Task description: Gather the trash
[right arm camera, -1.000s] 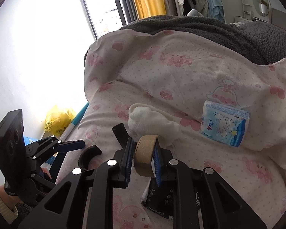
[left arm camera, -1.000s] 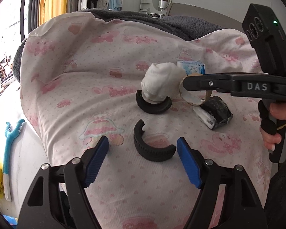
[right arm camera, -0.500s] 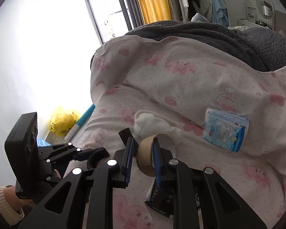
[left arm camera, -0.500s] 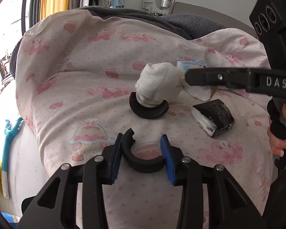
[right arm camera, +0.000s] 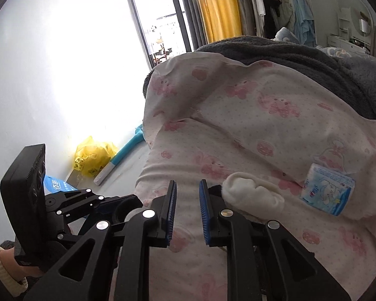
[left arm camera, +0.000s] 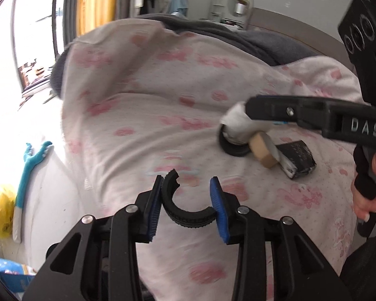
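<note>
Left gripper is clamped on the black half-ring. Both blue pads press its outer curve, its open side faces away from the camera, and it is held just above the pink blanket.

Over to the right gripper - its pads are drawn in close with a slim gap, and only blanket shows through. Nothing is pinched there.

The cardboard roll shows in the left view just under the right gripper's finger. It is tilted and lies against the black packet - whether it rests on the blanket or hangs free, I cannot tell.

Right beside the roll is the white wad, which sits on a second black ring. The gripper's finger crosses in front of the wad's top.

In the right view a blue tissue pack lies flat on the blanket, near the wad on its right and not touching it.

A grey blanket is heaped behind the pink one. Off the bed's left edge, a yellow bag sits by the wall. A hand grips the right gripper's handle at the frame edge.
</note>
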Action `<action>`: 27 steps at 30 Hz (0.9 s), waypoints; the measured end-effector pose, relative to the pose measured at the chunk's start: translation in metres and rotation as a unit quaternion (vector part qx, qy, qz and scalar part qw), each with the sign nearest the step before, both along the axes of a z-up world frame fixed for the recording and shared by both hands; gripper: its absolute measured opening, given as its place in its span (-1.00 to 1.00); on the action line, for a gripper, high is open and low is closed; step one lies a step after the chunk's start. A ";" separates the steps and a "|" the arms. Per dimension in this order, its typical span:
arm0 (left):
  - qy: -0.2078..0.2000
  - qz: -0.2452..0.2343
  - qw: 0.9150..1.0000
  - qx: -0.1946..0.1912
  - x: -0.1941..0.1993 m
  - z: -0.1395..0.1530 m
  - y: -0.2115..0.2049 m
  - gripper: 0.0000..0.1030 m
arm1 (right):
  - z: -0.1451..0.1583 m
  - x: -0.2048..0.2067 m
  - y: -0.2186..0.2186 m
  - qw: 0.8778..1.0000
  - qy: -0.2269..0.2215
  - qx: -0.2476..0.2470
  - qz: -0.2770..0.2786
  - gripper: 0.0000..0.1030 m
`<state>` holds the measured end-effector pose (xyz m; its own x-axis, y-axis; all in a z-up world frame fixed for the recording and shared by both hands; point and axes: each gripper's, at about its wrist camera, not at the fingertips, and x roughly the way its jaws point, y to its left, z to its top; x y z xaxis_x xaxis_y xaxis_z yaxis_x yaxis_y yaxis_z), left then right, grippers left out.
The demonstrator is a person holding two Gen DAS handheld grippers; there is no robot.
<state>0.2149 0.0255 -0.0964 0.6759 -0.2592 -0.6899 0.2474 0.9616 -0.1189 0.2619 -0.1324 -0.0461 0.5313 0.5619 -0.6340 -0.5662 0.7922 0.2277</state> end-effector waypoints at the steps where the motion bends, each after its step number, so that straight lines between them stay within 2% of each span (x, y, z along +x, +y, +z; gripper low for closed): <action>1: 0.002 0.008 1.000 -0.003 -0.001 0.000 0.007 -0.22 | 0.001 -0.001 0.003 1.000 0.000 -0.001 0.002 -0.66; 6: 0.019 0.040 0.999 -0.004 -0.009 -0.004 0.038 -0.22 | 0.006 -0.008 0.019 1.000 -0.009 -0.008 0.007 -0.66; 9: 0.012 0.044 0.999 -0.008 -0.016 0.001 0.048 -0.22 | 0.013 -0.013 0.015 0.999 -0.022 -0.016 -0.017 -0.63; 11: 0.005 0.039 0.999 -0.002 -0.021 0.004 0.053 -0.22 | 0.013 -0.015 0.001 0.998 -0.026 -0.036 -0.047 0.18; 12: 0.004 0.037 0.999 0.001 -0.024 0.005 0.055 -0.21 | 0.011 -0.017 -0.007 0.996 -0.031 -0.046 -0.065 0.21; 16: -0.004 0.041 0.999 0.014 -0.030 0.011 0.067 -0.21 | -0.005 -0.016 -0.031 0.993 -0.012 -0.067 -0.092 0.21; 20: -0.009 0.056 0.998 0.002 -0.031 0.017 0.081 -0.21 | -0.018 -0.012 -0.035 0.991 -0.003 -0.095 -0.098 0.05; 25: 0.000 0.062 0.998 0.006 -0.028 0.014 0.088 -0.21 | -0.032 -0.013 -0.019 0.991 0.007 -0.123 -0.060 0.05; 27: 0.001 0.063 0.998 0.003 -0.027 0.015 0.089 -0.21 | -0.039 -0.011 -0.011 0.988 0.006 -0.141 -0.054 0.11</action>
<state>0.1875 0.1148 -0.0817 0.7012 -0.1687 -0.6927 0.1248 0.9856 -0.1138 0.2513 -0.1431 -0.0849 0.5705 0.3019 -0.7638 -0.4731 0.8810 -0.0052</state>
